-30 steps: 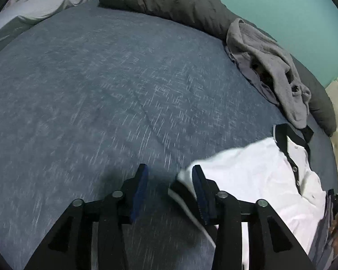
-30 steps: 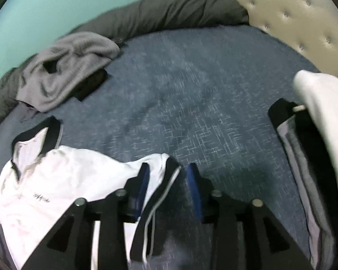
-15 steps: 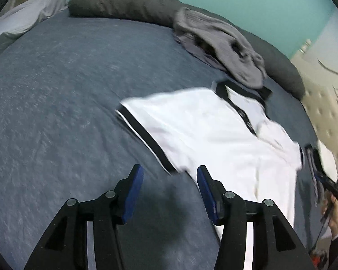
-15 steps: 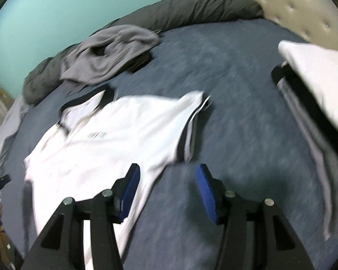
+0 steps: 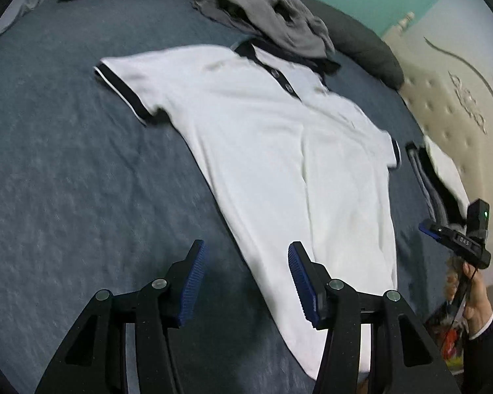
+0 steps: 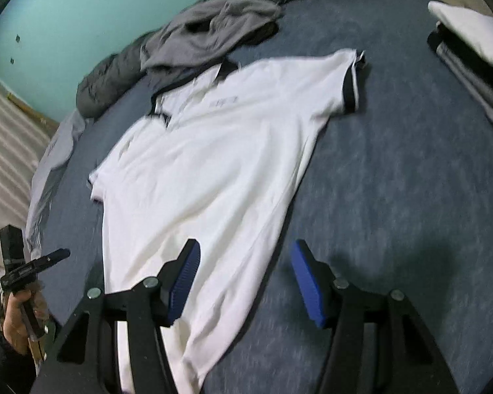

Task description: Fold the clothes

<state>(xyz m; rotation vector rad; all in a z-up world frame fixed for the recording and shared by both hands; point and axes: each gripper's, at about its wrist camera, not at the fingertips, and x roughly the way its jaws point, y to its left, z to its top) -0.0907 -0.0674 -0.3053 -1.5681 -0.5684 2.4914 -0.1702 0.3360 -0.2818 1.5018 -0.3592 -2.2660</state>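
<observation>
A white polo shirt (image 5: 279,151) with black collar and sleeve trim lies spread flat, front up, on the blue-grey bed (image 5: 65,180). My left gripper (image 5: 245,249) hovers open above the shirt's lower left side edge, its right finger over the fabric and nothing pinched. In the right wrist view the same shirt (image 6: 207,164) runs under my right gripper (image 6: 246,248). Its jaws are opening above the lower right side edge, pads clear of the cloth.
A crumpled grey garment (image 5: 272,16) lies by the collar against a dark rolled duvet (image 5: 361,42). A folded stack of clothes (image 6: 470,32) sits at the bed's right by the tufted headboard (image 5: 460,105). A person's hand (image 5: 473,298) shows at the edge.
Both grippers were at the sleeves a second ago. They have drawn back toward the hem with jaws wider, and the shirt now lies spread out with both sleeves flat.
</observation>
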